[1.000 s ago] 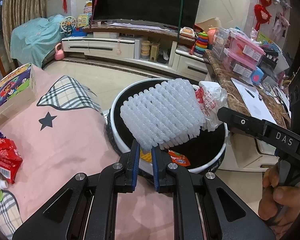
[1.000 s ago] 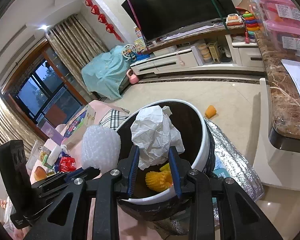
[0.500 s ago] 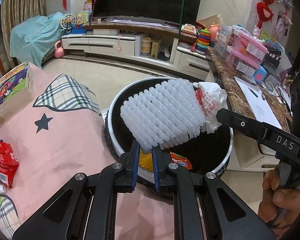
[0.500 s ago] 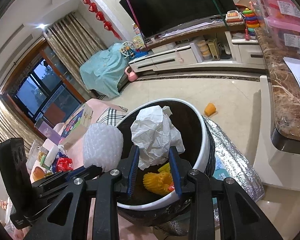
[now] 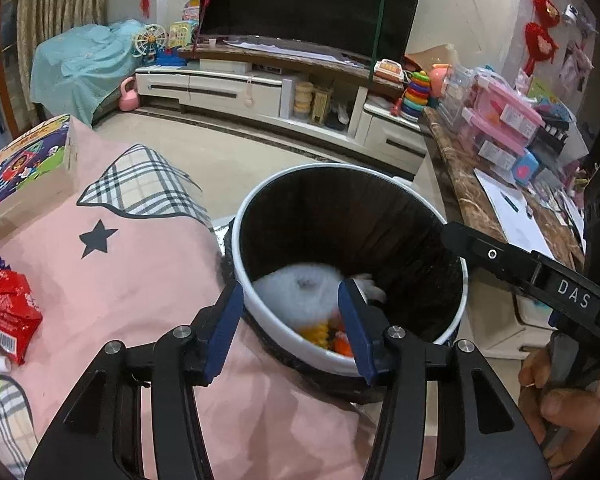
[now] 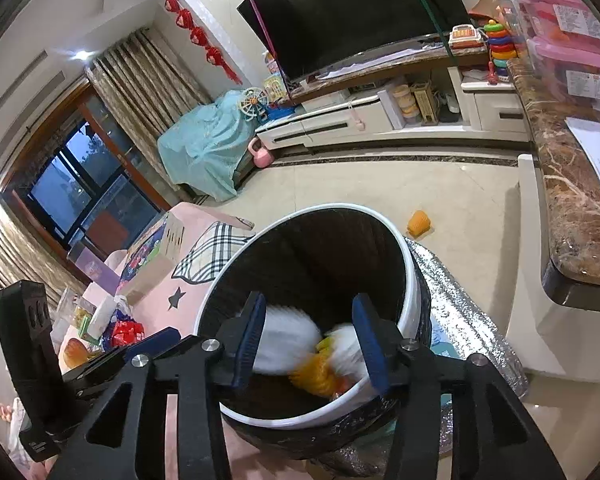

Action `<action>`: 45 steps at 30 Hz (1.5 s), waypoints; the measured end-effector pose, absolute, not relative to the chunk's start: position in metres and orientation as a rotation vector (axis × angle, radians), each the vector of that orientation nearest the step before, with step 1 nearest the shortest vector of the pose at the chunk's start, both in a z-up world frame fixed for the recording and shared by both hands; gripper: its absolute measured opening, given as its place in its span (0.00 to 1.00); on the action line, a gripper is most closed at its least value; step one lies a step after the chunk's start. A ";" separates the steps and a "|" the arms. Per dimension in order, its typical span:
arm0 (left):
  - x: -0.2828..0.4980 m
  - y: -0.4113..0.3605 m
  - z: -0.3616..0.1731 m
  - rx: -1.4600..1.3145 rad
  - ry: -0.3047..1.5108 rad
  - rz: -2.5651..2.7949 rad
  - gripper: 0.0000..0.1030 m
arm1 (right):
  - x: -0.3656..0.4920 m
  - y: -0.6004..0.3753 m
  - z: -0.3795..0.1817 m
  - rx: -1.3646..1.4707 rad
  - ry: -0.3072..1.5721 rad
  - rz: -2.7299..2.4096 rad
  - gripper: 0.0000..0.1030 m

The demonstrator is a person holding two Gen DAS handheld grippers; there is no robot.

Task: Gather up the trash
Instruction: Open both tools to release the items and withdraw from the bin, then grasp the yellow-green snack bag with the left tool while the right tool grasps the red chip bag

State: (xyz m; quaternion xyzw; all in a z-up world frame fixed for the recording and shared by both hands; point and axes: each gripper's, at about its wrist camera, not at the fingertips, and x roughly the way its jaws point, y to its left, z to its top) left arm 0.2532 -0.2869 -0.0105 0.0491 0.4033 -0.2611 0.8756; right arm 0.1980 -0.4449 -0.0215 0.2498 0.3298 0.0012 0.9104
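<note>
Left gripper (image 5: 290, 320): jaws now spread, empty; half a second ago it pinched the bubble wrap (image 5: 296, 294), which now lies blurred inside the trash bin (image 5: 240, 276). Right gripper (image 6: 310, 344): likewise spread, its crumpled paper (image 6: 348, 344) dropped in. Red snack packet (image 5: 8, 316) remains uncollected on the pink cloth.

Left hand-held gripper (image 5: 291, 320) low centre of frame, jaws spread wide and empty, right hand-held gripper (image 6: 310, 340) likewise agape, bare hand (image 5: 560, 384) gripping its handle at lower right
</note>
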 end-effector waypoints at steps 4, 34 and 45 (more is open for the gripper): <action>0.244 -0.272 -0.012 0.080 0.838 -0.530 0.53 | 0.192 -0.439 -0.017 0.512 0.662 0.007 0.59; 0.179 -0.066 -0.044 -0.201 0.856 -0.211 0.60 | 0.185 -0.284 -0.022 0.376 0.725 0.272 0.95; 0.172 -0.002 -0.054 -0.275 0.864 -0.091 0.69 | 0.196 -0.232 -0.042 0.341 0.783 0.351 0.95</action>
